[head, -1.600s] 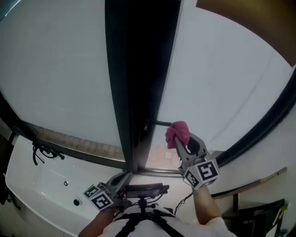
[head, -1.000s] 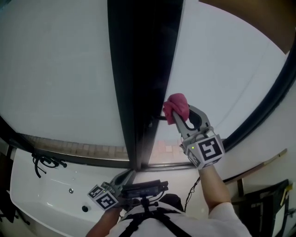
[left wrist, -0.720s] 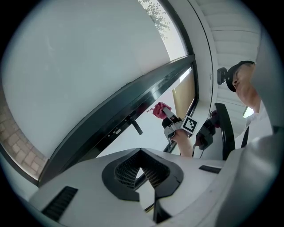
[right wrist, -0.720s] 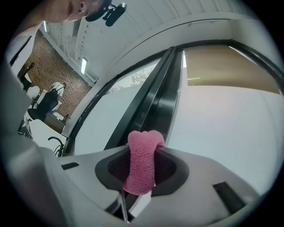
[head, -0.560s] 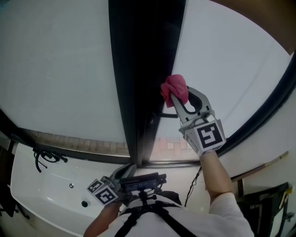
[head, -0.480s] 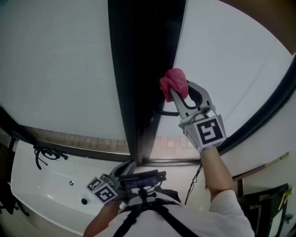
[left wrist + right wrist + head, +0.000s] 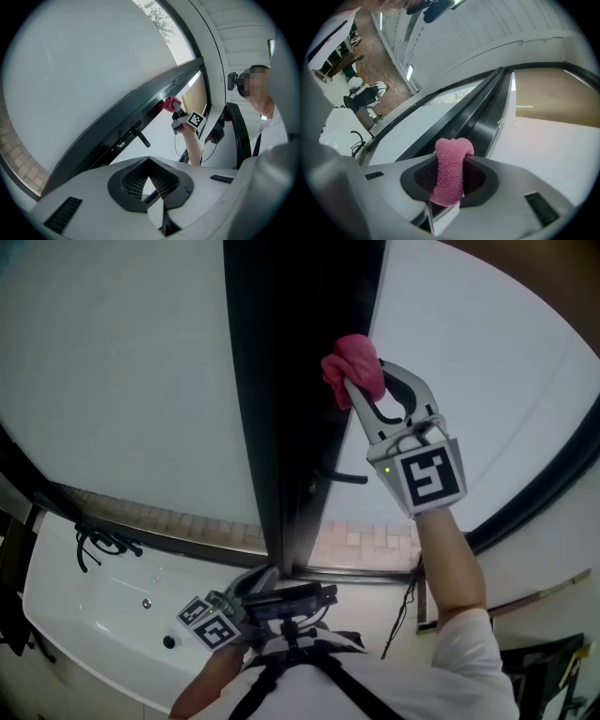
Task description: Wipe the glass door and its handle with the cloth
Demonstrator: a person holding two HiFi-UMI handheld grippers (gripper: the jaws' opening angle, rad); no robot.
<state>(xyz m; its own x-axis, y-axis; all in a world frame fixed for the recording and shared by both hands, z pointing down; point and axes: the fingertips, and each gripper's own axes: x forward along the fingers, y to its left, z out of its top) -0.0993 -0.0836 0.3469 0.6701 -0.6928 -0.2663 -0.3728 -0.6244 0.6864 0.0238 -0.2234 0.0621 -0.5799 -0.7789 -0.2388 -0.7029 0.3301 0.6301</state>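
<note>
My right gripper point(image 7: 354, 390) is shut on a bunched pink cloth point(image 7: 352, 367) and holds it against the right edge of the dark door frame point(image 7: 291, 381), well above the short black handle point(image 7: 341, 476). Frosted glass point(image 7: 487, 381) spreads to the right of the frame. The right gripper view has the cloth point(image 7: 450, 173) standing up between the pads, with the frame point(image 7: 483, 117) just beyond. My left gripper point(image 7: 255, 583) hangs low by my body, shut and empty. Looking past the left gripper point(image 7: 150, 161), its own view takes in the handle point(image 7: 140, 138) and the cloth point(image 7: 169, 103) further along.
A white counter point(image 7: 84, 615) with a black tap point(image 7: 97, 542) lies at the lower left. A second glass pane point(image 7: 112, 362) fills the left of the frame. Brick paving point(image 7: 367, 540) shows at the door's foot. A dark curved rail point(image 7: 553, 474) runs on the right.
My right gripper has carried the cloth upward along the frame's edge, from the handle's level to well above it. The left gripper has stayed low.
</note>
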